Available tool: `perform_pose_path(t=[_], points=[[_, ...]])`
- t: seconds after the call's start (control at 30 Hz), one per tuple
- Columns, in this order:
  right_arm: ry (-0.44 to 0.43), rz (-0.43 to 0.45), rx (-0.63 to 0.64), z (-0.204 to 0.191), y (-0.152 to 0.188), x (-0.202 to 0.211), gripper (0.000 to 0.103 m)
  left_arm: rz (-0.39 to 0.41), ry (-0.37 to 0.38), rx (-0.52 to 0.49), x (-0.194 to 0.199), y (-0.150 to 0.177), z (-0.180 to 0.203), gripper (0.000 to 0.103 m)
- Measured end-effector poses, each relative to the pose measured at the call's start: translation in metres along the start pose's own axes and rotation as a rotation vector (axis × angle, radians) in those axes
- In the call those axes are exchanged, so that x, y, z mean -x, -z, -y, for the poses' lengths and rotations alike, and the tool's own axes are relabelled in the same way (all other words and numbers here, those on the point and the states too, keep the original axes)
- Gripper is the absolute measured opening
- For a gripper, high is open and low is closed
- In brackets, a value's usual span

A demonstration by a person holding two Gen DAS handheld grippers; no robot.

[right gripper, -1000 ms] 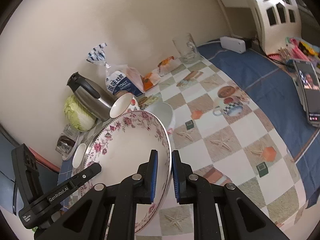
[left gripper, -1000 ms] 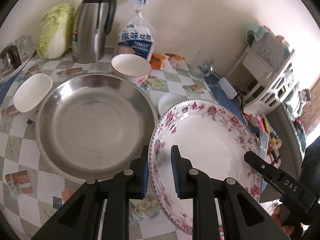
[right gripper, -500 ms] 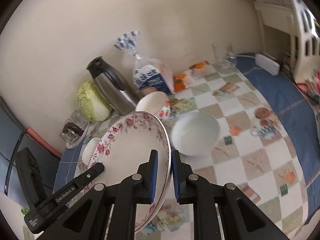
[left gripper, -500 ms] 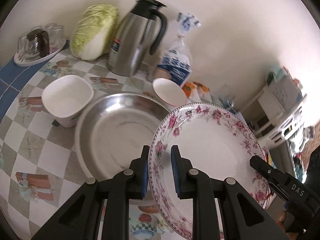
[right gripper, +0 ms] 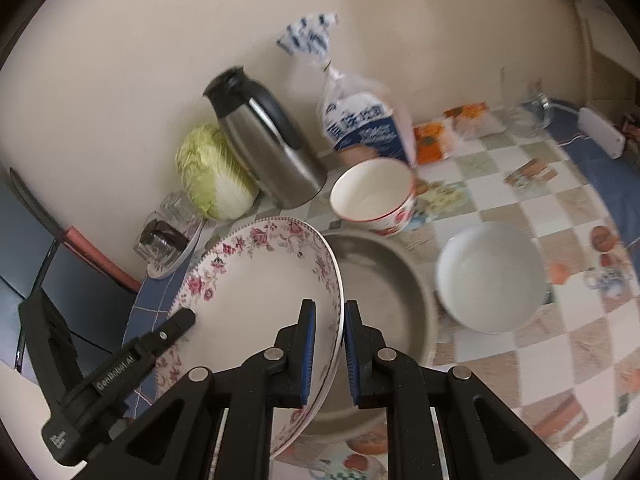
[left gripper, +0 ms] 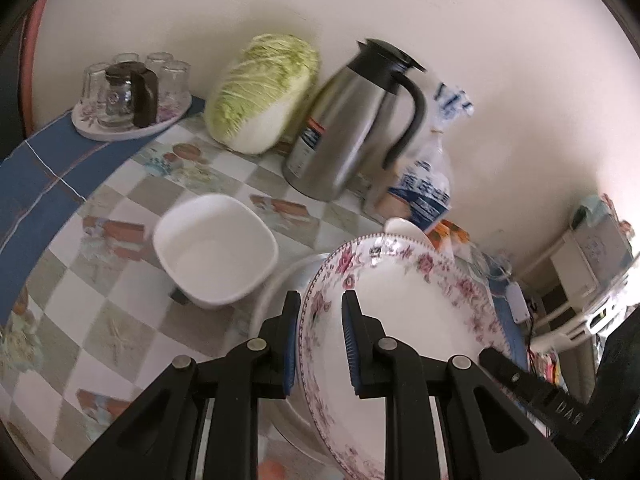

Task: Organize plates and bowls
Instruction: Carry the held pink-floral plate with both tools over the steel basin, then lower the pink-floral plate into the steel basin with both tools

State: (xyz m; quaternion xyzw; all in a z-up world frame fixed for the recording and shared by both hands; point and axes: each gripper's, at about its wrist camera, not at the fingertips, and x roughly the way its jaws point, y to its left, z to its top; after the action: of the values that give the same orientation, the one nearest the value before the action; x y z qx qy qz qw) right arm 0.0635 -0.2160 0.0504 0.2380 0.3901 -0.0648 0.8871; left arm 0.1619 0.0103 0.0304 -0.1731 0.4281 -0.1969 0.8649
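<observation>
Together, the left tongs (left gripper: 320, 344) and right tongs (right gripper: 330, 354) clamp opposite rims of the floral plate (right gripper: 256, 280), held tilted above the steel pan (right gripper: 384, 280) on the desk (right gripper: 560, 208).

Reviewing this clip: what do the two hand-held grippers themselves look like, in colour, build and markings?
Both match: the left hand-held gripper and right hand-held gripper are matte black, angular linkage arms with silver pivot pins and ribbed blue pads. Seen side-on, one body carries white "GenRobot.AI" lettering, the other "DAS". No cables or sleeves show.

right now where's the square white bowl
In the left wrist view, the square white bowl sits on the table left of the floral plate, in front of the cabbage.
</observation>
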Motion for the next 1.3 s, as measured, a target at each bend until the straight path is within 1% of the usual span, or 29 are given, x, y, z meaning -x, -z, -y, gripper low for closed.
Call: perform_pose_path(t=[0.2, 0.33, 0.47, 0.57, 0.67, 0.83, 0.97, 1.3], points=[[-0.024, -0.036, -0.027, -0.001, -0.003, -0.029, 0.016, -0.026, -0.018, -0.013, -0.018, -0.015, -0.004, 0.021], [0.004, -0.043, -0.039, 0.003, -0.005, -0.041, 0.016, -0.045, -0.013, -0.002, -0.033, -0.019, -0.005, 0.021], [0.031, -0.067, -0.047, 0.012, -0.006, -0.054, 0.016, -0.104, -0.019, 0.014, -0.053, -0.011, -0.011, 0.021], [0.039, -0.094, -0.067, 0.021, -0.002, -0.062, 0.016, -0.135, -0.030, 0.013, -0.061, -0.004, -0.011, 0.021], [0.057, -0.108, -0.063, 0.025, 0.002, -0.067, 0.016, -0.144, -0.037, 0.003, -0.064, -0.001, -0.010, 0.021], [0.042, -0.137, -0.084, 0.033, 0.008, -0.073, 0.016, -0.162, -0.044, 0.010, -0.069, 0.005, -0.014, 0.021], [0.056, -0.159, -0.084, 0.037, 0.012, -0.079, 0.016, -0.178, -0.056, -0.006, -0.075, 0.009, -0.011, 0.021], [0.076, -0.163, -0.097, 0.048, 0.013, -0.081, 0.016, -0.209, -0.087, -0.036, -0.087, 0.019, -0.004, 0.021]])
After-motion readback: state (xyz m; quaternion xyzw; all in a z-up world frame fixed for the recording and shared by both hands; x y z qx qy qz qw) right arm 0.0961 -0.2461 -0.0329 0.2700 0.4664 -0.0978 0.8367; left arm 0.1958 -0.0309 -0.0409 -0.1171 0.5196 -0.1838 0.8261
